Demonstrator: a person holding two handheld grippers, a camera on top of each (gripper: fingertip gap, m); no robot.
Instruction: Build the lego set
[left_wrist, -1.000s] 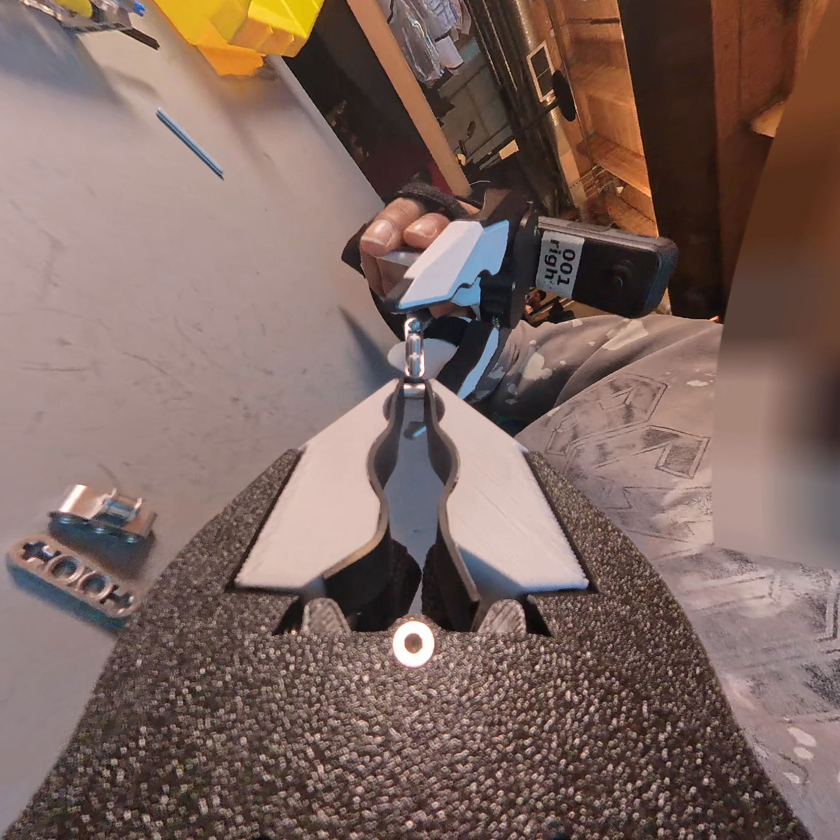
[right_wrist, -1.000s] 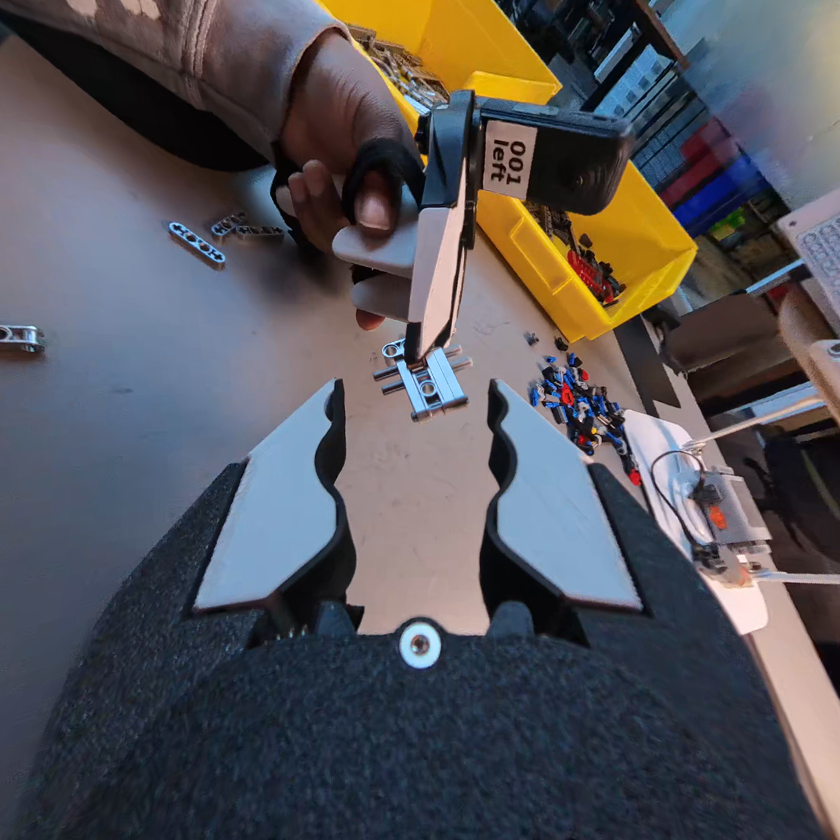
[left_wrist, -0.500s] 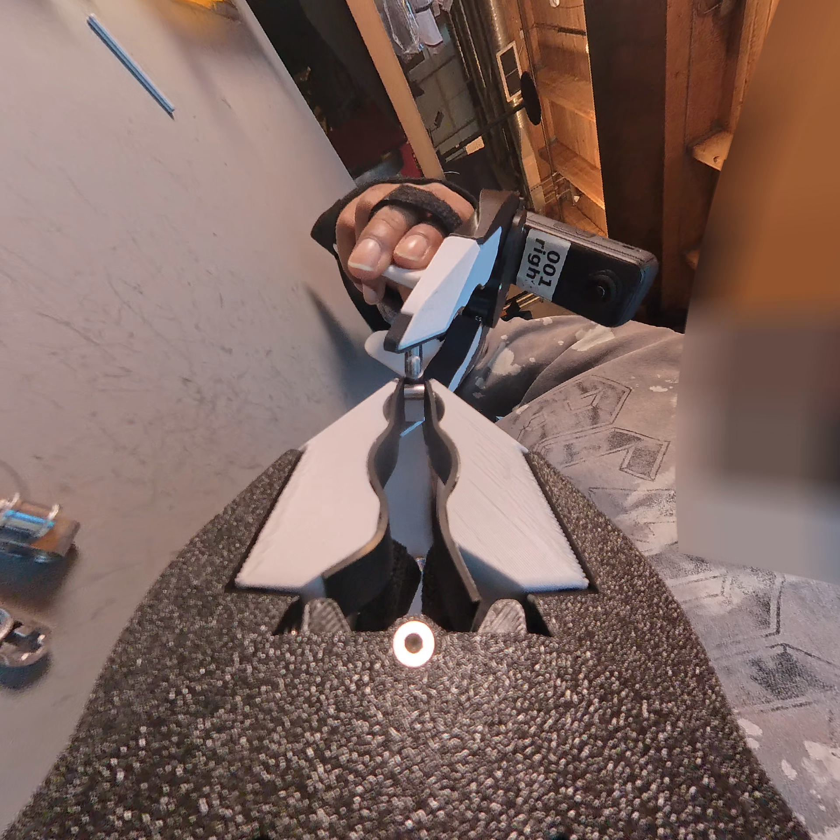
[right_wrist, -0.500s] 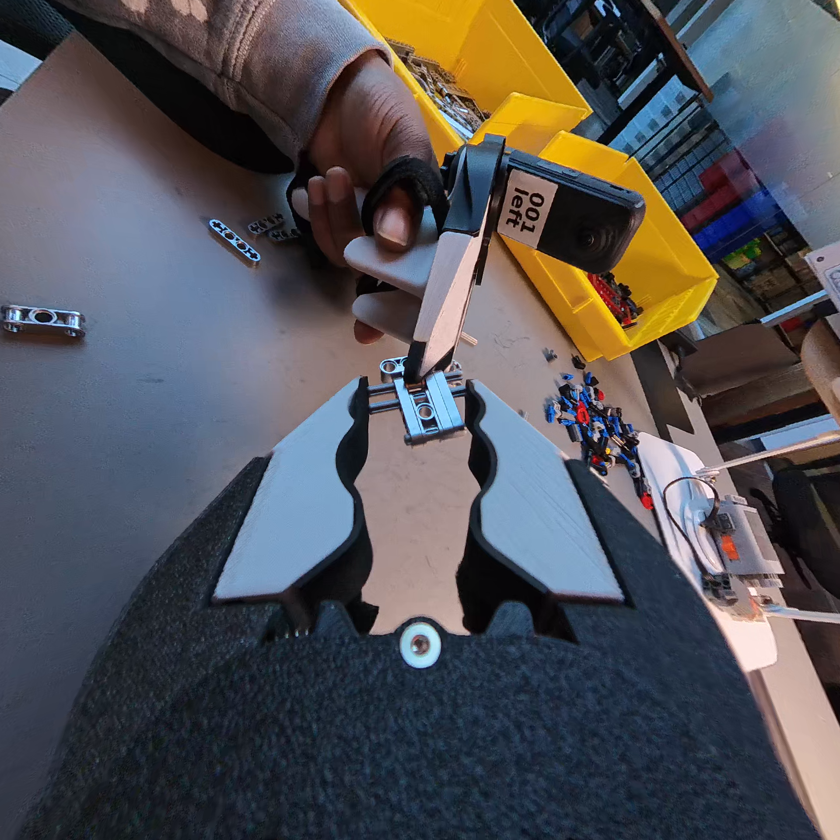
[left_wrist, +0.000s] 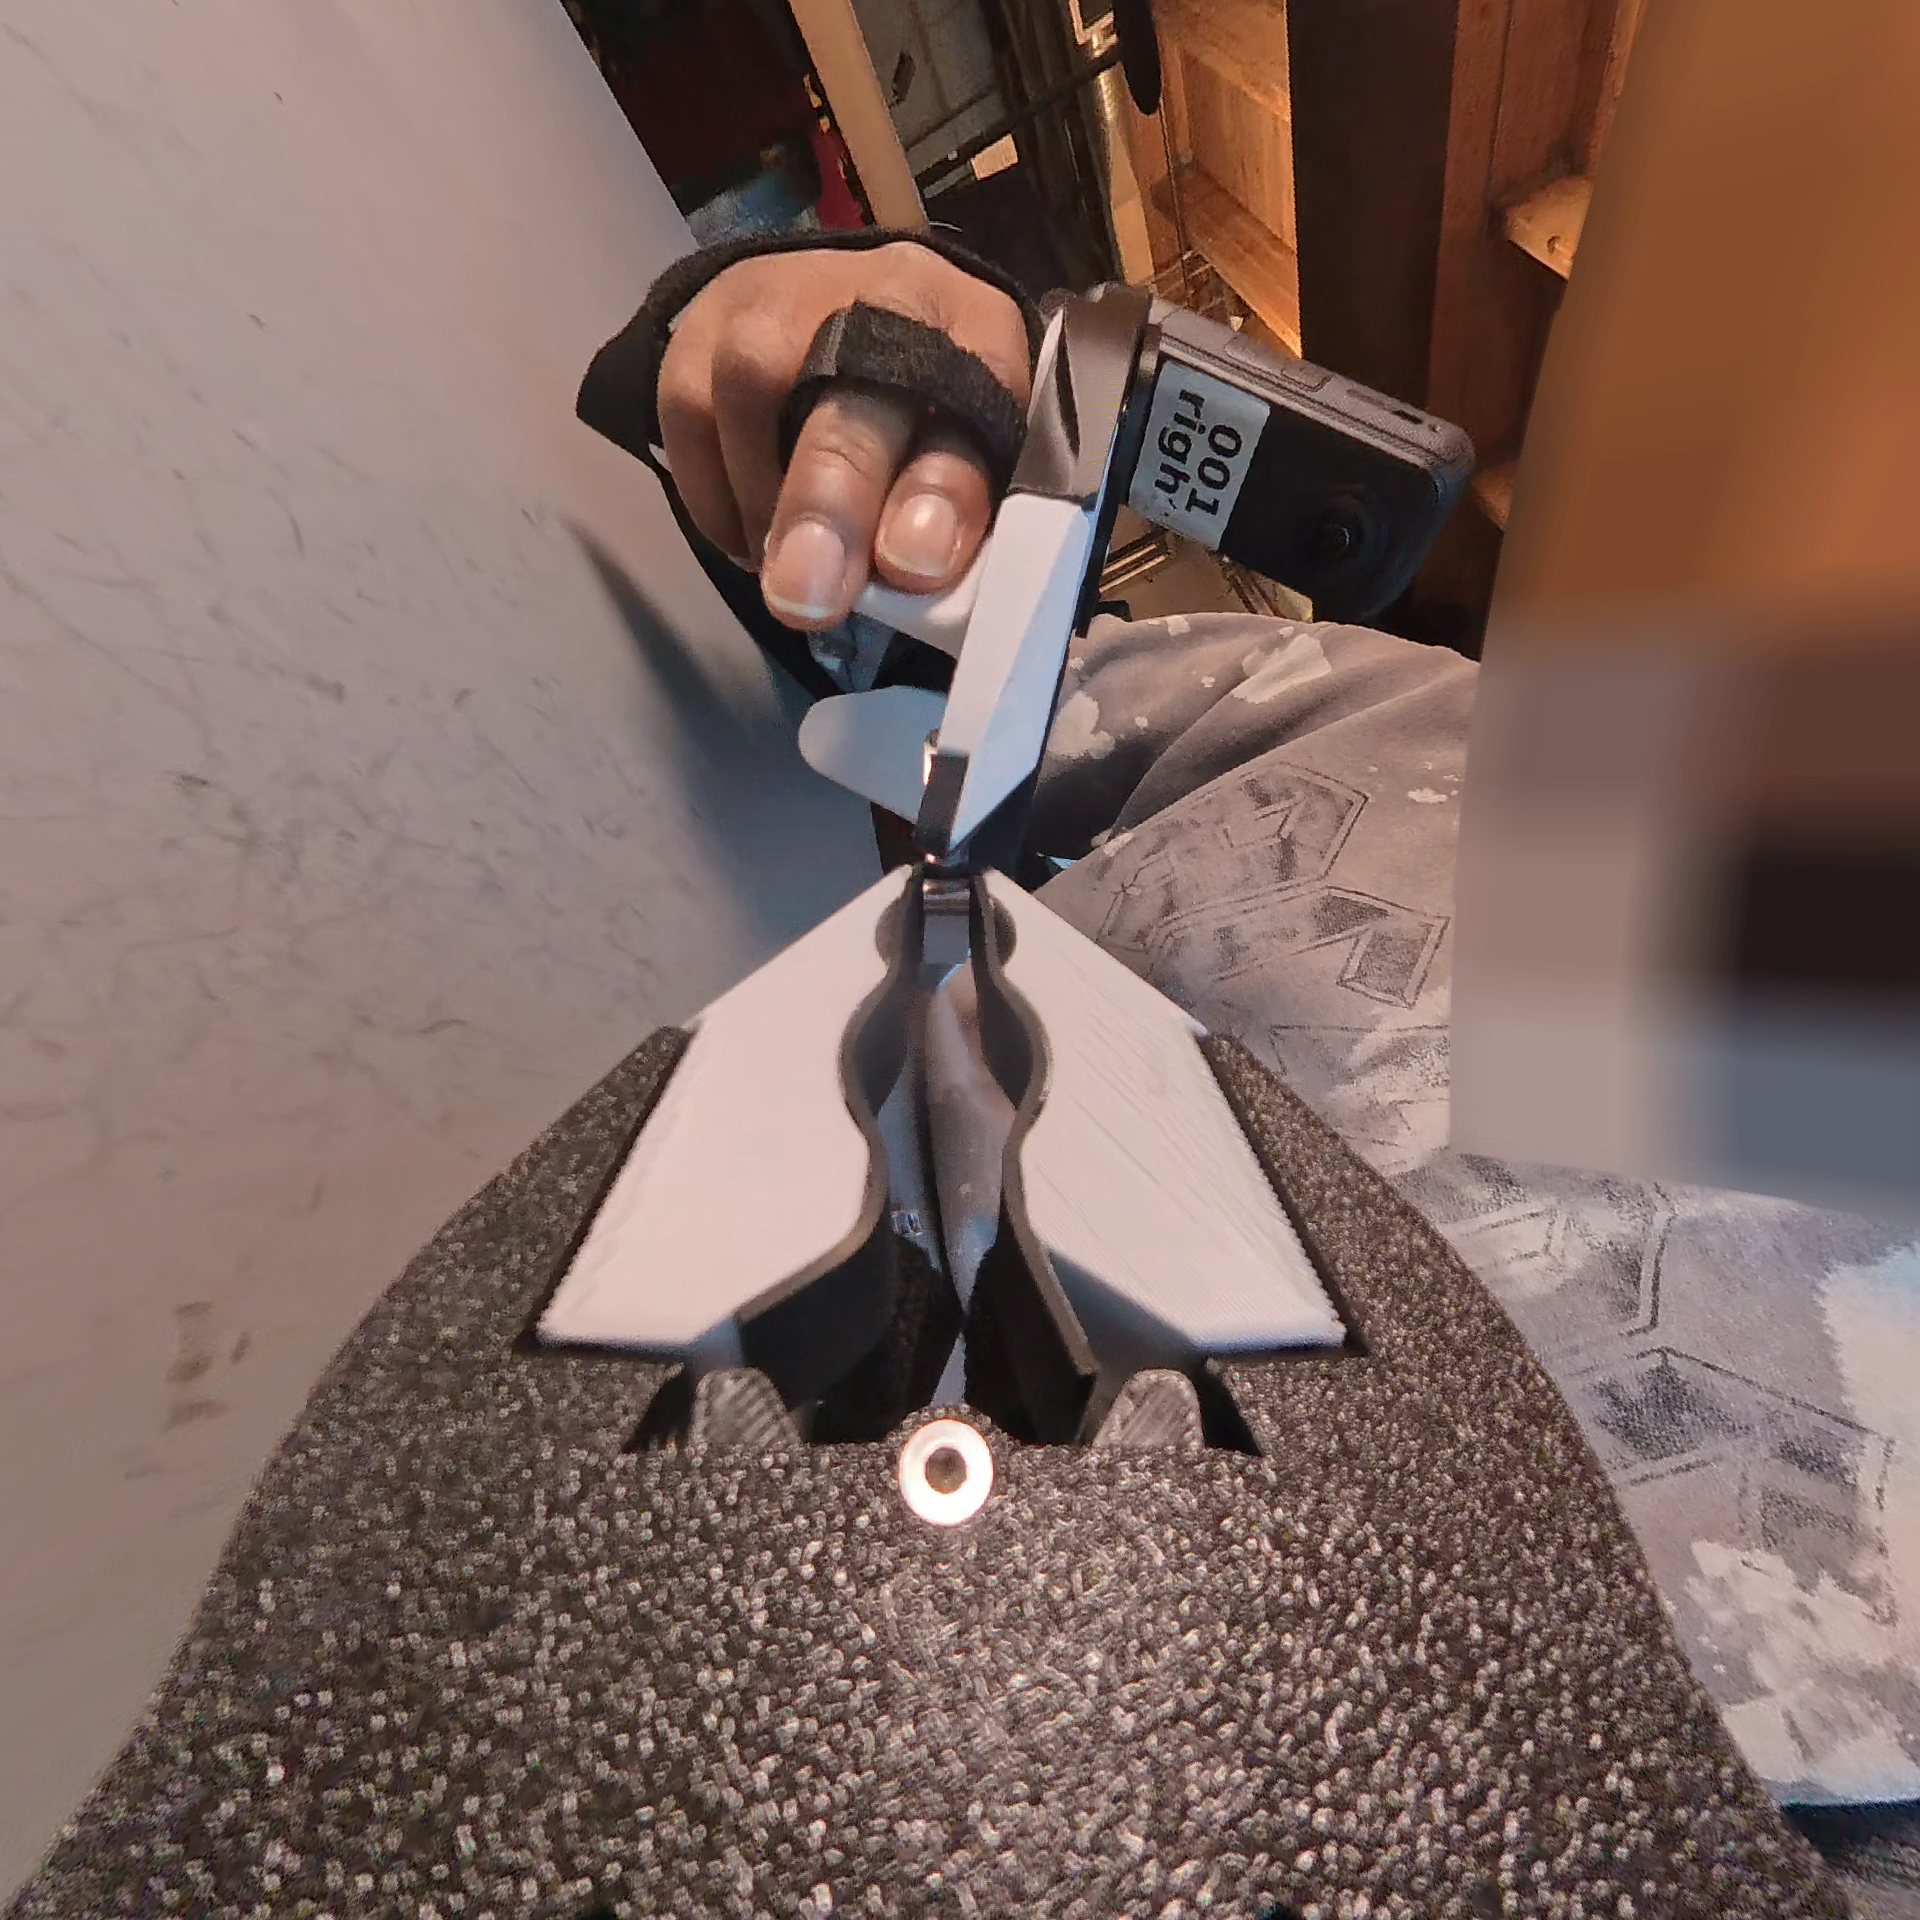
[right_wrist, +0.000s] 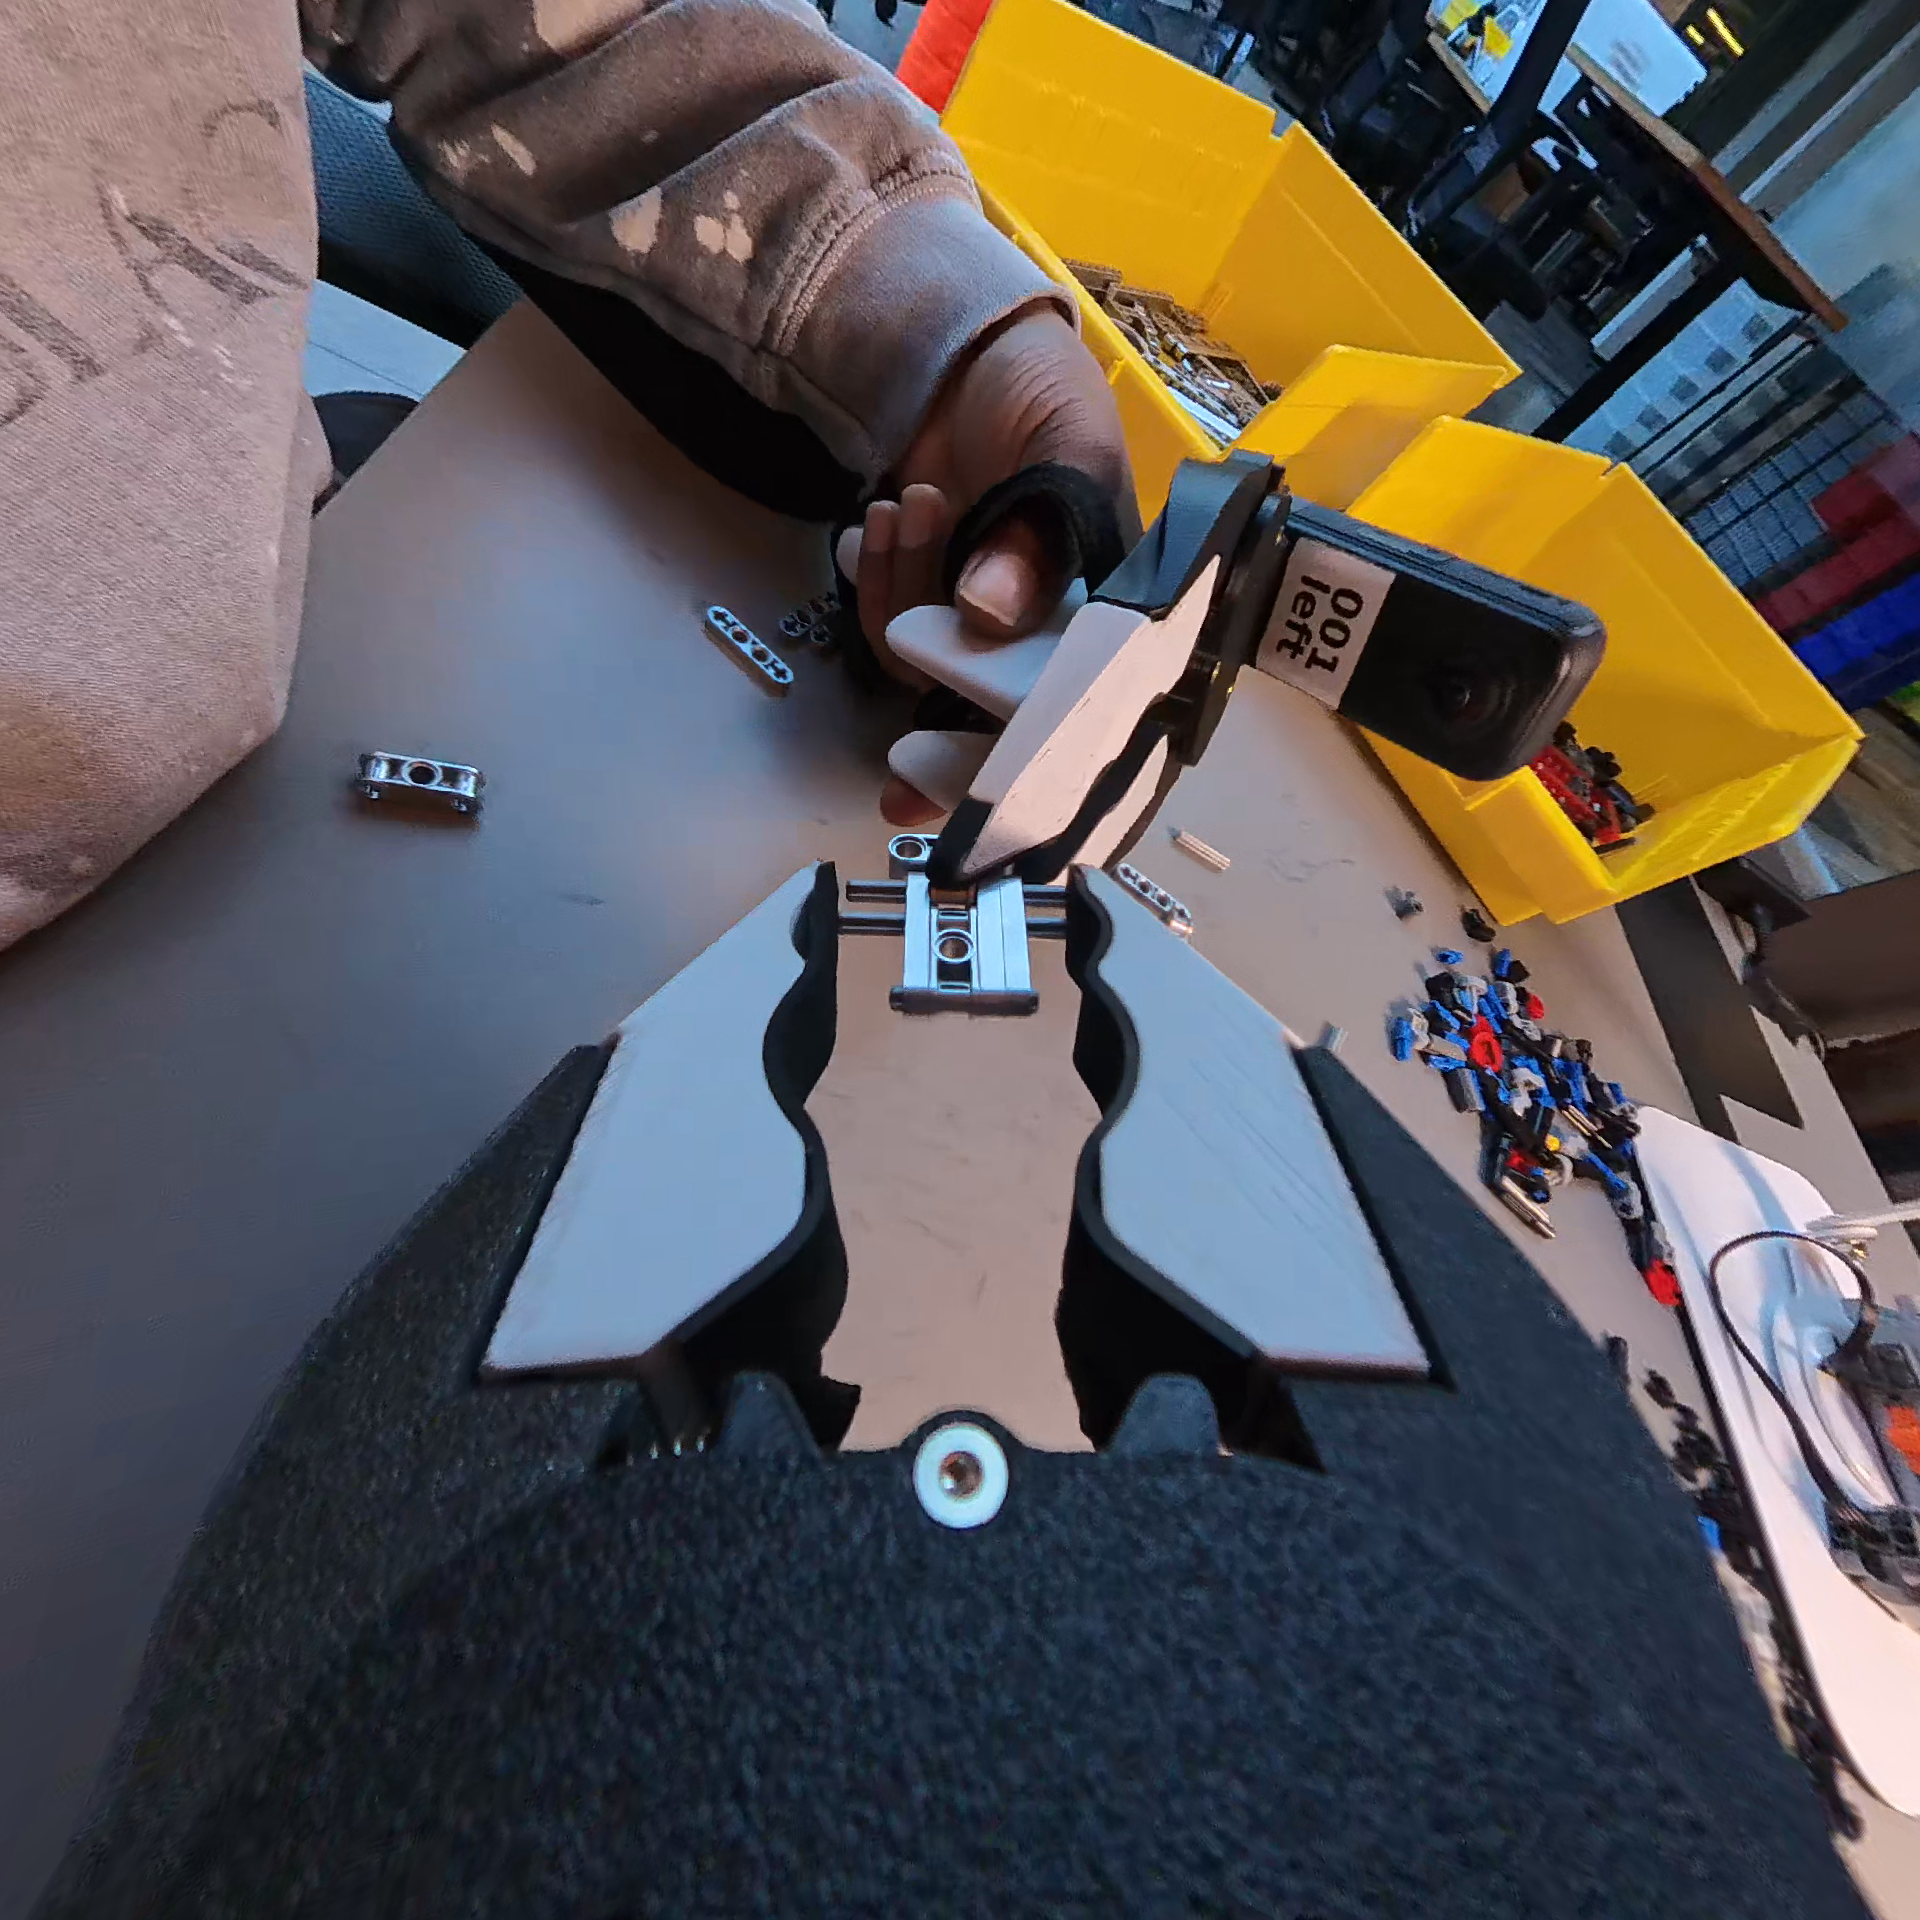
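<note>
A small grey assembly (right_wrist: 961, 951) of beams with two black axles through it hangs above the brown table (right_wrist: 312, 1039). My left gripper (left_wrist: 945, 883) is shut on its far edge, which shows as a thin grey sliver (left_wrist: 940, 935) between the fingers. It comes in from above in the right wrist view (right_wrist: 951, 868). My right gripper (right_wrist: 954, 899) has its fingertips pressed against the two ends of the axles, one on each side. In the left wrist view the right gripper (left_wrist: 951, 831) meets my left gripper tip to tip.
Two yellow bins (right_wrist: 1403, 416) (right_wrist: 1662, 644) of parts stand at the table's far side. A pile of small blue, black and red pieces (right_wrist: 1507, 1081) lies at right, beside a white plate (right_wrist: 1714, 1226) with a wired device. Loose grey beams (right_wrist: 419, 779) (right_wrist: 748, 649) lie at left. The tips of both grippers are at nearly the same place.
My right gripper went from wide open to closed on the axle ends of the assembly. My left gripper kept its hold and tilted; both grippers drew closer together.
</note>
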